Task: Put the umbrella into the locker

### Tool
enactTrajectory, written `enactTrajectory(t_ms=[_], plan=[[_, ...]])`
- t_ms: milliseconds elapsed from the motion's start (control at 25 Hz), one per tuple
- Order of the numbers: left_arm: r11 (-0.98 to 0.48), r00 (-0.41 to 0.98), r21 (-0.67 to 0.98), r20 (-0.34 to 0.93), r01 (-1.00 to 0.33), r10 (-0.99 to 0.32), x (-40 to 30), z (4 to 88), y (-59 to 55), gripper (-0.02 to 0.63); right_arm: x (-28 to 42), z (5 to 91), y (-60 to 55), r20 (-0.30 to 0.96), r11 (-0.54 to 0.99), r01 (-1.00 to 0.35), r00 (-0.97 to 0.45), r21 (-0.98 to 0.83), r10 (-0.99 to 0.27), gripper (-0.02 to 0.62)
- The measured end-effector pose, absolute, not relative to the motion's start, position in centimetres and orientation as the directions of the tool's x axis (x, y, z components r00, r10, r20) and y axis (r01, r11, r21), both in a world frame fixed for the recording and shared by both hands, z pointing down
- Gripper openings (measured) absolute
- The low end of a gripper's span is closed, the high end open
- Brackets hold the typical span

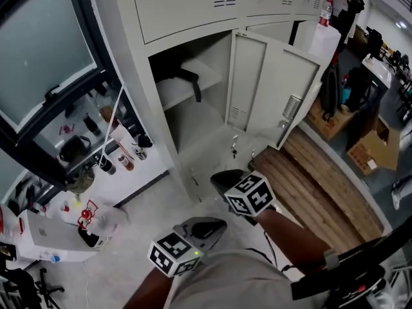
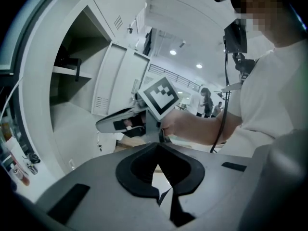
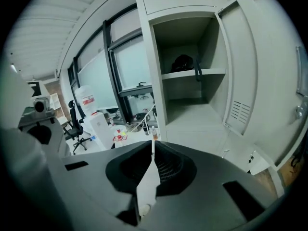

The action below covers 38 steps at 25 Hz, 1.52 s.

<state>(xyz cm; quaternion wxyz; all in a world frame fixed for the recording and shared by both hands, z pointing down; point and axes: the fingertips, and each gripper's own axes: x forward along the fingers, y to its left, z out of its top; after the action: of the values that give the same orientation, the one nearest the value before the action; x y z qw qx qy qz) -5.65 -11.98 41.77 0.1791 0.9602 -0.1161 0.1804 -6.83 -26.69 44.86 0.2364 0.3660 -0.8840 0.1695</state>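
The black folded umbrella [image 1: 182, 76] lies on the upper shelf inside the open grey locker [image 1: 193, 131], its strap hanging over the shelf edge. It shows as a dark bundle in the right gripper view [image 3: 184, 62] and at the shelf's edge in the left gripper view [image 2: 72, 61]. My right gripper [image 1: 223, 180] is low in front of the locker, apart from the umbrella, shut with nothing between its jaws [image 3: 153, 142]. My left gripper [image 1: 209, 226] hangs nearer my body, also shut and empty [image 2: 157, 147]. The right gripper [image 2: 102, 125] crosses the left gripper view.
The locker door [image 1: 270, 89] stands swung open to the right, keys [image 1: 234, 148] dangling at its lower edge. A low white table [image 1: 138, 179] with bottles sits at the left. A wooden platform [image 1: 322, 179] and cardboard boxes [image 1: 370, 150] lie to the right.
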Motion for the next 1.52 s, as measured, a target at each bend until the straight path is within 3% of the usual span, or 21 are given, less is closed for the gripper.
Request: enactTrajectory(t_ms=[680, 1520], plan=[[-0.814, 0.845, 0.324, 0.419, -0.482, -0.333, 2.4, 43.3, -6.4, 0.009, 1.3, 46.1, -15.7, 0.528, 0.812, -0.573, -0.726, -0.111, -0.440, 0.021], [-0.771, 0.811, 0.336, 0.451, -0.541, -0.372, 5.0, 45.3, -1.6, 0.009, 3.1, 46.8, -9.7, 0.512, 0.866, -0.487, -0.776, -0.115, -0.369, 0.018]])
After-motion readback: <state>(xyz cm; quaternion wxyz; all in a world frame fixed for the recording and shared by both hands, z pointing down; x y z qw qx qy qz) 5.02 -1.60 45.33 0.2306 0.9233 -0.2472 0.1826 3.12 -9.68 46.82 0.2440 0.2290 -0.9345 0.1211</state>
